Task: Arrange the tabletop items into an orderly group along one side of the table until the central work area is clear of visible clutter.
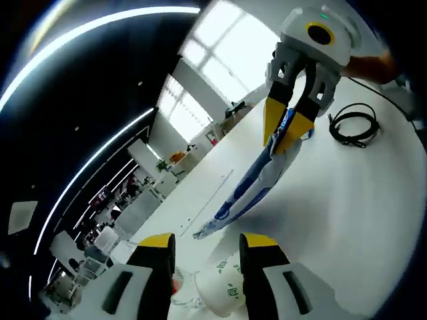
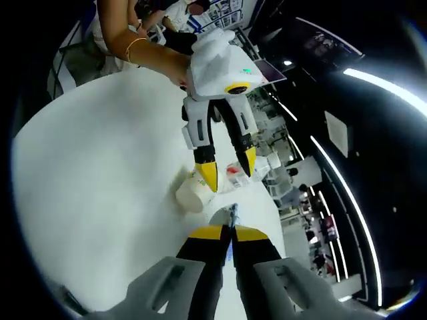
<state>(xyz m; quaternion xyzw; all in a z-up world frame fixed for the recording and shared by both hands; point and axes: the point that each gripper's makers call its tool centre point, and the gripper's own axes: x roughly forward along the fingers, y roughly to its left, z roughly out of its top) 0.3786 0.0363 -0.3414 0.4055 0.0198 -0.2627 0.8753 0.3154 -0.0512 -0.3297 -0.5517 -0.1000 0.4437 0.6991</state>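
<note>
Right gripper (image 1: pixel 288 127) pinching limp crinkled blue-white packet (image 1: pixel 253 183); left gripper (image 2: pixel 228 170) spread over paper cup (image 2: pixel 193 193)

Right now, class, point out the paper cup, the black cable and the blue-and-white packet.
paper cup (image 2: pixel 193 193), right gripper view, its side wall
black cable (image 1: pixel 355 125), left gripper view, coiled loop
blue-and-white packet (image 1: pixel 250 187), left gripper view, its middle

The left gripper (image 1: pixel 207 243) hangs above the white table (image 1: pixel 347 207) with its yellow-tipped jaws spread apart and nothing between them. In the right gripper view it points down at the table, a person's hand (image 2: pixel 175 67) grasping its white body from behind. The right gripper (image 2: pixel 231 232) has its jaws pressed together, pinching a blue-and-white wrapper (image 1: pixel 257 177), which dangles from the tips toward the table.
</note>
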